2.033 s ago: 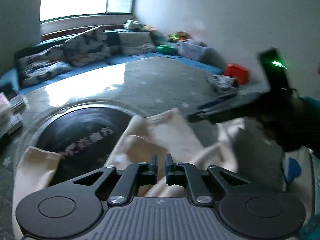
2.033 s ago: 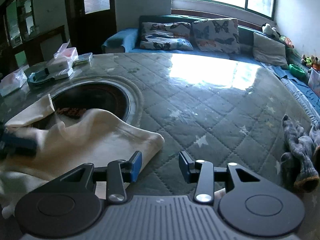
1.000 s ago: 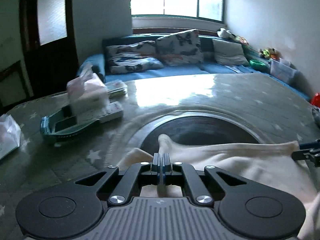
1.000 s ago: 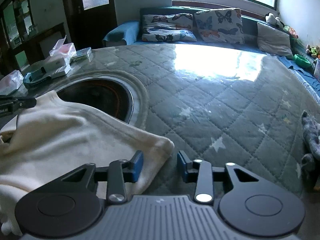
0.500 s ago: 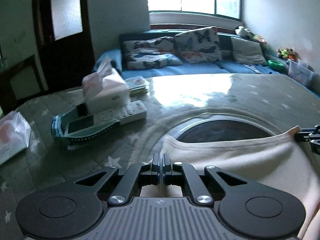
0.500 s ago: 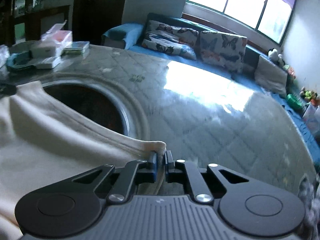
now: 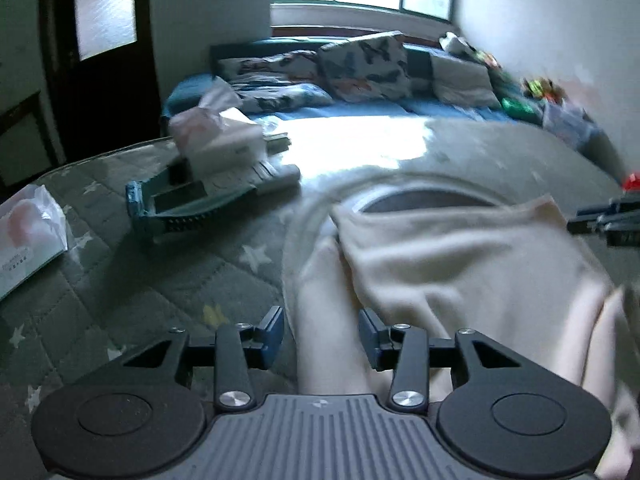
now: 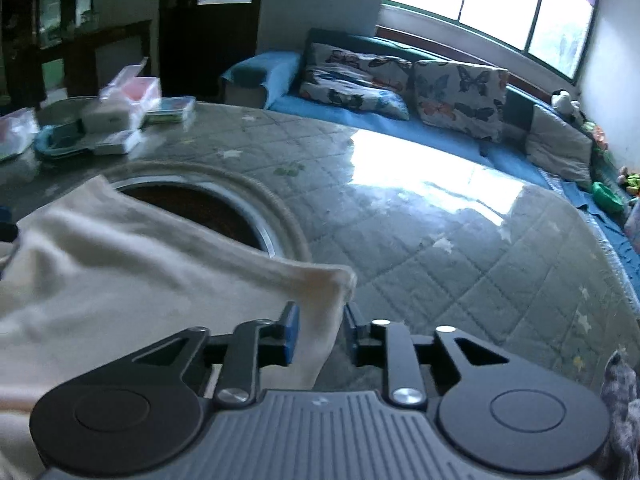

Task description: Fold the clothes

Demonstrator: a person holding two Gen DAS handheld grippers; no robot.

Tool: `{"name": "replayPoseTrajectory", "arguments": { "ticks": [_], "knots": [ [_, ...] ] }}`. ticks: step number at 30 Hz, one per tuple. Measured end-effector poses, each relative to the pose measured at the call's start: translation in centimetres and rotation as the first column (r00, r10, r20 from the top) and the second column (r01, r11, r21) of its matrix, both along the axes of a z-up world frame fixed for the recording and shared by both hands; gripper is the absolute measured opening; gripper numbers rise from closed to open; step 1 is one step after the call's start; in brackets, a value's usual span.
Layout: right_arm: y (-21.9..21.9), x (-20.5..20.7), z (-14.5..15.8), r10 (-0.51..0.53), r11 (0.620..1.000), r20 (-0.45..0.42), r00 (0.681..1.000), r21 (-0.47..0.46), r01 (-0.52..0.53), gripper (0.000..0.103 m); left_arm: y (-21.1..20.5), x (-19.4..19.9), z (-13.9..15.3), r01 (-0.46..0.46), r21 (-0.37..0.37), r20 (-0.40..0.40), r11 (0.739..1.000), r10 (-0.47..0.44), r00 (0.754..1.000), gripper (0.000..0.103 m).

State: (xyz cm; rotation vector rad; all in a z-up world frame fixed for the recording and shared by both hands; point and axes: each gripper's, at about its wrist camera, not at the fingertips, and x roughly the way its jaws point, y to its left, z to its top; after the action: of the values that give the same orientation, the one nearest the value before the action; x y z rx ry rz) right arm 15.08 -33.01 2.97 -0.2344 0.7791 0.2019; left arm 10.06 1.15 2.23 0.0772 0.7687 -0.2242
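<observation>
A cream garment (image 7: 452, 264) lies on the quilted table, partly over the round dark inset (image 7: 416, 200). My left gripper (image 7: 320, 330) is open, its jaws apart on either side of a cream fold that lies between them. My right gripper (image 8: 318, 332) is open too, with the garment's corner (image 8: 320, 292) loose between its jaws. The same garment fills the left of the right wrist view (image 8: 120, 272). The right gripper's fingers (image 7: 600, 220) show at the right edge of the left wrist view, just off the garment's far corner.
A teal tray with a tissue box and a remote (image 7: 208, 176) sits at the left of the table, and a plastic packet (image 7: 28, 236) lies nearer the edge. A grey knitted item (image 8: 620, 396) lies at the right. A sofa with cushions (image 8: 400, 76) stands behind.
Both grippers have opened and let go of the garment, which has dropped onto the table. Both have pulled back a little from its held corners.
</observation>
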Motion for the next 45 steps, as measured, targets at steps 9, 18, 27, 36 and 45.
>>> {"name": "replayPoseTrajectory", "arguments": {
  "ticks": [9,18,27,36,45],
  "knots": [
    [-2.2,-5.7,0.4,0.005,1.0,-0.017,1.0,-0.005,-0.005,0.037,1.0,-3.1,1.1,-0.175,0.068,0.1,0.982,0.168,0.981,0.008],
    [-8.9,-12.1,0.9,-0.152,0.988,0.012,0.988,0.017,0.151,0.037,8.5,-8.8,0.5,-0.444,0.004,-0.032,0.896,0.444,0.896,0.016],
    [-13.8,-13.9,0.9,-0.269,0.959,-0.004,0.963,0.096,0.268,0.037,7.0,-12.4,2.7,-0.333,0.043,0.052,0.942,0.33,0.942,0.04],
    [-14.2,-9.9,-0.4,-0.286,0.951,-0.055,0.957,0.108,0.291,0.037,-3.6,-16.4,5.6,0.143,-0.023,0.134,0.989,-0.139,0.981,0.041],
    [-13.3,-9.1,0.4,-0.246,0.963,-0.009,0.969,0.108,0.246,0.006,-14.7,-17.3,3.0,0.451,0.104,0.112,0.886,-0.461,0.88,0.047]
  ]
}}
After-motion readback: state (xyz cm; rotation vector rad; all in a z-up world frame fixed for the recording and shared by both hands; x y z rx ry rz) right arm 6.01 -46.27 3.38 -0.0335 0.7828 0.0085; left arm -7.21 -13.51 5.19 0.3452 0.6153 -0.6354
